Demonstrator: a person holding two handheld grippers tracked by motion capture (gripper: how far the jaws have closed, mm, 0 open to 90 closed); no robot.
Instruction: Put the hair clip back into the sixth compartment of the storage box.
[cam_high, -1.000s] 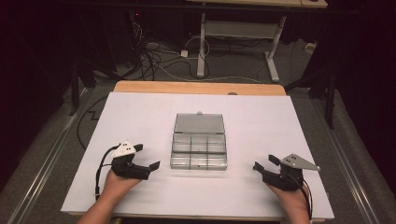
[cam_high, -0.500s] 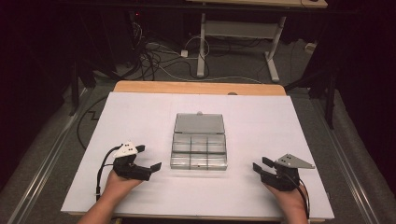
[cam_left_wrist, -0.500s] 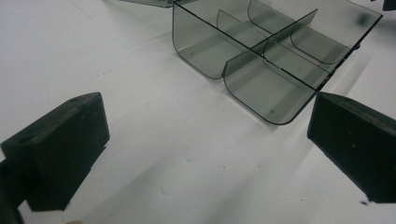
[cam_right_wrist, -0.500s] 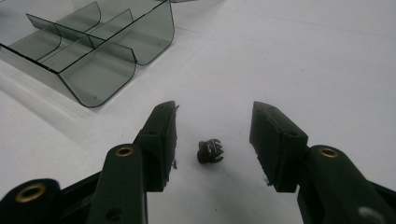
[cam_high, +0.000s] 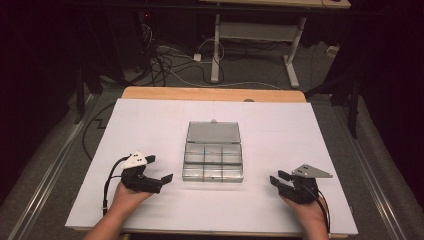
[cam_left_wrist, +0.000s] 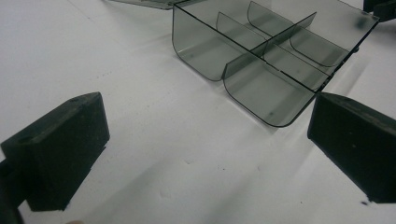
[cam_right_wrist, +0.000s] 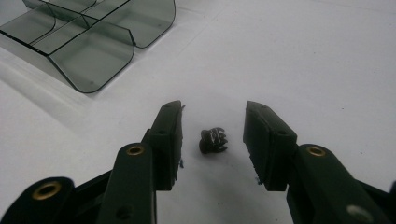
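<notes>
A clear, smoke-tinted compartment box (cam_high: 213, 159) lies at the middle of the white table (cam_high: 150, 120), its lid folded back flat on the far side and its six compartments open to the top. To the right of the box and a little nearer the person, the right gripper (cam_right_wrist: 212, 140) is held low over the table surface, pointing toward the box. Its jaws have just been closing, and they stand partly apart with a small dark ridged part (cam_right_wrist: 213, 140) lying on the table between them; the pads do not touch it, a gap showing on either side. In the right gripper view the box (cam_right_wrist: 88, 39) sits beyond the jaws and off to one side, well apart from the small part. To the left of the box, at about the same nearness to the person, the left gripper (cam_high: 159, 169) is held in the left hand (cam_high: 127, 196), also aimed at the box. Its jaws are spread wide with nothing between them but bare table, and in the left gripper view the rounded corner of the box (cam_left_wrist: 261, 56) lies just beyond them.
</notes>
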